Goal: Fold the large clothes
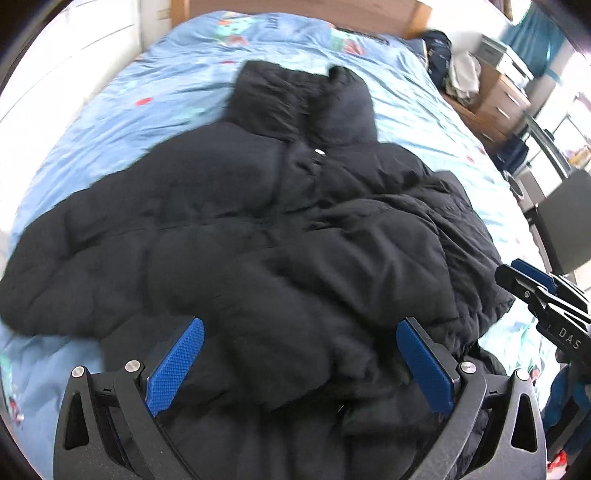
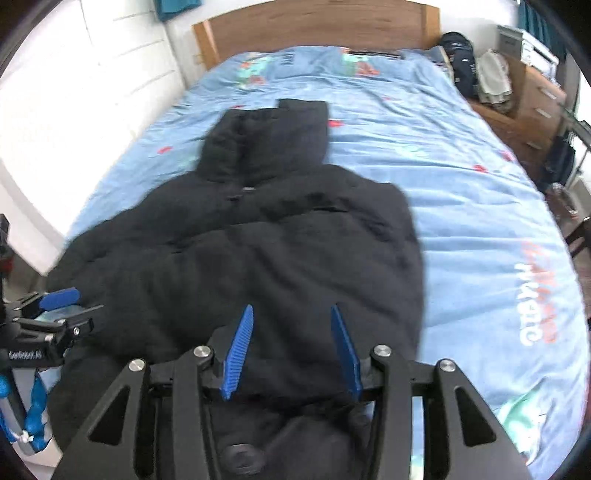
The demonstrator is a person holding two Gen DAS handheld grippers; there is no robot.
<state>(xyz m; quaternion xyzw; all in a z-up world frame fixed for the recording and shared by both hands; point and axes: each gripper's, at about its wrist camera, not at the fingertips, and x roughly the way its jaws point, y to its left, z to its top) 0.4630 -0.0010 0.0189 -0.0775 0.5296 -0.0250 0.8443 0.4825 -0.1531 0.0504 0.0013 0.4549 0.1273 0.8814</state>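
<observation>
Both tools hang over a black puffer jacket [image 2: 258,236] spread on a bed's blue printed sheet [image 2: 461,206]. Left gripper [image 1: 299,332] gapes wide, nothing between its blue pads. Right gripper [image 2: 291,321] stands partly parted, also empty; white letters "DAS" show on its body in the left view. Sheet lettering is unreadable.

Pretty bright room: a bed with a wrinkly light-blue printed duvet cover [image 2: 443,192], a plain wooden headboard [image 2: 317,26] and a white panelled wall [image 2: 74,92] alongside. A wooden drawer unit [image 2: 539,96] stands opposite, with teal curtains [image 1: 532,33] behind it.
</observation>
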